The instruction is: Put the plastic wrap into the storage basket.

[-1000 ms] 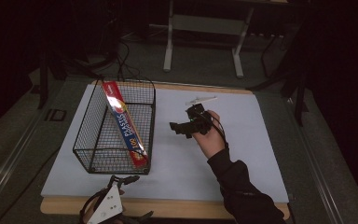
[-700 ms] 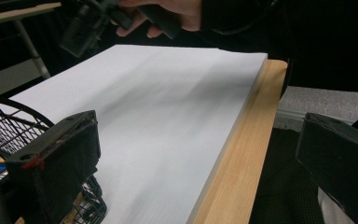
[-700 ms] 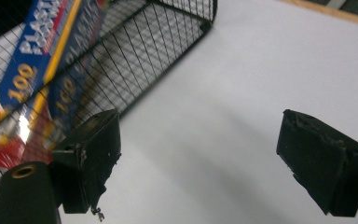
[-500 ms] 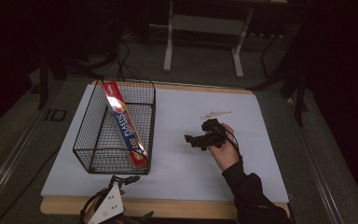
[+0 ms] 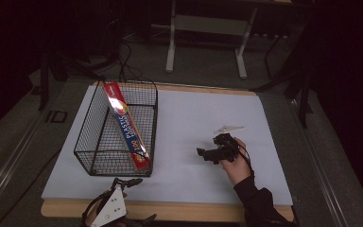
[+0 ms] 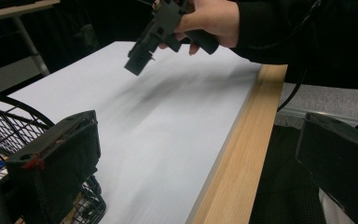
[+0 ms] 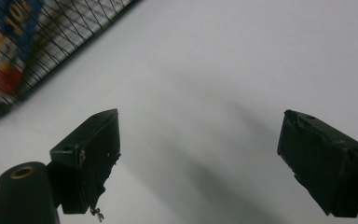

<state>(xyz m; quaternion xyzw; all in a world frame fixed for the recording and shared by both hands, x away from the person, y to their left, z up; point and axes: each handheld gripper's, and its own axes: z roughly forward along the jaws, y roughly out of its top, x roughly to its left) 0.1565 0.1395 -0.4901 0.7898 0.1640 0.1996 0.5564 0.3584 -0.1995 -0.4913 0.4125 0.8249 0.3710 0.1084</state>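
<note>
Right claw [image 5: 207, 154] moved nearer, lower over surface [image 5: 189, 118], spread empty; box [image 5: 126, 126] leans in basket [image 5: 94, 165]. Left claw [image 6: 196, 154] also spread, empty.

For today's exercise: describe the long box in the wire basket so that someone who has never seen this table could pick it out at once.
Start at the white table and find the black wire basket on its left side. The box leans along the basket's right wall, tilted, its far end above the rim. It is long and narrow, red and blue with yellow lettering, the one colourful thing there.
</note>
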